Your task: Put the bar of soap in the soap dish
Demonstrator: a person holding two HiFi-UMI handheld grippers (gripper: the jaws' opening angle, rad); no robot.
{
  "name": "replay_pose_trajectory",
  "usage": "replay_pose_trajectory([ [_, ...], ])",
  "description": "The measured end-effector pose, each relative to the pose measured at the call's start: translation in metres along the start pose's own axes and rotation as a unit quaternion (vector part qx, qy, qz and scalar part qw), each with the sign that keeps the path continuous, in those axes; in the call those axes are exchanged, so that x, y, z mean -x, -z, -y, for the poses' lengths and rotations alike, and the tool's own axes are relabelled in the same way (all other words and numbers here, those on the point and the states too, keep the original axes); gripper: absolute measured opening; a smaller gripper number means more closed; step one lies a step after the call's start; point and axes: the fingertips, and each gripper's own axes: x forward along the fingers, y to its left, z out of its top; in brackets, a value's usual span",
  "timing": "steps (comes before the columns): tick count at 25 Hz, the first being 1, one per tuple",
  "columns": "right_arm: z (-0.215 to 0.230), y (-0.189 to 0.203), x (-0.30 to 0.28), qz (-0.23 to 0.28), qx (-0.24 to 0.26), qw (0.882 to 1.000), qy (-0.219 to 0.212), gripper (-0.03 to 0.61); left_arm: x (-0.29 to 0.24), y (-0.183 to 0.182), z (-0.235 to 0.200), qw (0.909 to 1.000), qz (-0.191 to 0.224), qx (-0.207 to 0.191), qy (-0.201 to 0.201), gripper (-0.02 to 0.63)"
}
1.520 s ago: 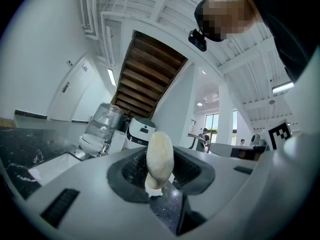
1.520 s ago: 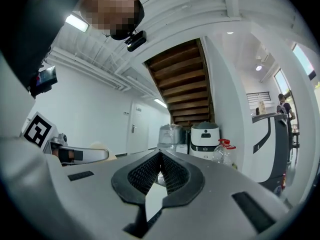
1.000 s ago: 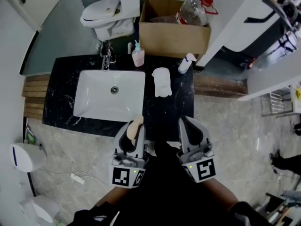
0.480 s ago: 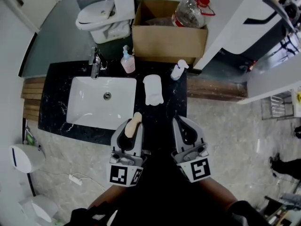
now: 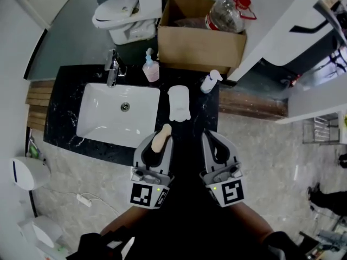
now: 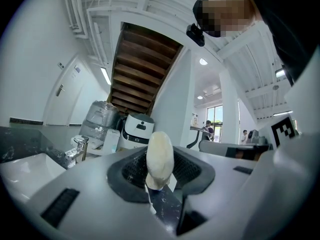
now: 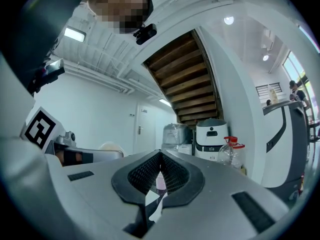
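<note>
A cream bar of soap [image 5: 161, 137] stands on end between the jaws of my left gripper [image 5: 156, 145], which is shut on it over the front edge of the black counter [image 5: 68, 107]. In the left gripper view the soap [image 6: 160, 154] sticks up past the dark pads of that gripper [image 6: 161, 176]. The white soap dish [image 5: 178, 103] lies on the counter just beyond, right of the sink, with nothing in it. Beside the left one, my right gripper [image 5: 216, 145] is level, its jaws shut on nothing [image 7: 160, 171].
A white sink [image 5: 119, 112] with a chrome faucet [image 5: 112, 66] fills the counter's left half. A pink pump bottle [image 5: 151, 68] and a white spray bottle [image 5: 210, 82] stand at the back edge. Behind are a cardboard box [image 5: 198, 45] and a toilet [image 5: 124, 15].
Both grippers have moved forward toward the counter, so the soap is now closer to the soap dish. The left gripper still holds the soap; the right stays shut.
</note>
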Motion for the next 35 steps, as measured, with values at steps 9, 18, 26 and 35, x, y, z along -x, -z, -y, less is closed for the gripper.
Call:
replay_pose_trajectory([
  [9, 0.010, 0.000, -0.010, 0.001, -0.005, 1.000, -0.011, 0.008, -0.016, 0.004, -0.002, 0.9999, -0.007, -0.005, -0.007, 0.117],
  [18, 0.004, 0.011, -0.029, -0.006, -0.009, 1.000, -0.024, 0.008, -0.016, 0.013, -0.018, 0.9993, -0.023, 0.007, -0.028, 0.117],
  [26, 0.009, 0.014, -0.039, -0.009, -0.007, 1.000, -0.009, 0.008, -0.031, 0.015, -0.027, 0.9994, -0.031, 0.006, -0.012, 0.117],
  [35, 0.015, 0.019, -0.044, -0.019, -0.007, 1.000, 0.005, 0.008, -0.050, 0.026, -0.030, 0.9986, -0.049, 0.016, 0.013, 0.117],
])
